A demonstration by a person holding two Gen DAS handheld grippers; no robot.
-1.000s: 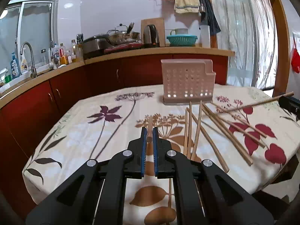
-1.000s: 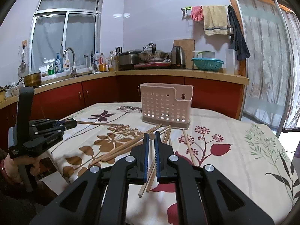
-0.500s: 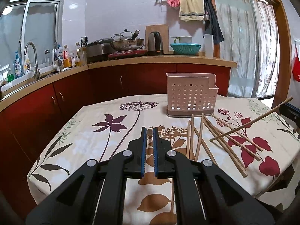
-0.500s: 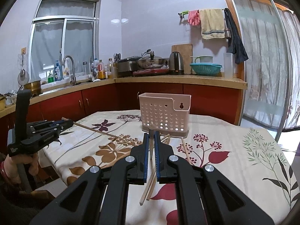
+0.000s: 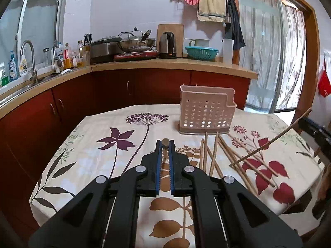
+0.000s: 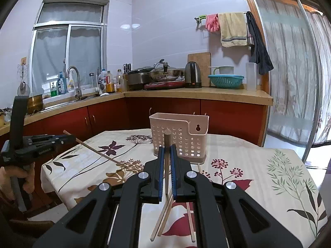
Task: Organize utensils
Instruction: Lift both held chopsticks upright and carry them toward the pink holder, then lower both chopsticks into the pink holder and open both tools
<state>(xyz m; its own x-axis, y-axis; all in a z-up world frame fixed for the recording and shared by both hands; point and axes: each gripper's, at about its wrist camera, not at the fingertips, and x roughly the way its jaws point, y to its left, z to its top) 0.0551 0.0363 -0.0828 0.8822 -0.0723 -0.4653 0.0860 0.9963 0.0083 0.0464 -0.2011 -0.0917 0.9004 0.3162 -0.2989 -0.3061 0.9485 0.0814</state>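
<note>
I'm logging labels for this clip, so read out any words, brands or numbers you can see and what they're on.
No text here reads clearly.
Bottles by the sink: printed labels, too small to read.
Left gripper: pale lettering on its side, blurred.
Red hanging item: white letters cut off at the frame edge, unreadable.

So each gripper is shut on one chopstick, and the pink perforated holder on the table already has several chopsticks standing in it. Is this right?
Not quite. The left gripper and the right gripper are each shut on one chopstick, but the pink holder has no chopsticks showing in it. The right wrist view shows its rim bare; the loose chopsticks lie on the tablecloth.
</note>
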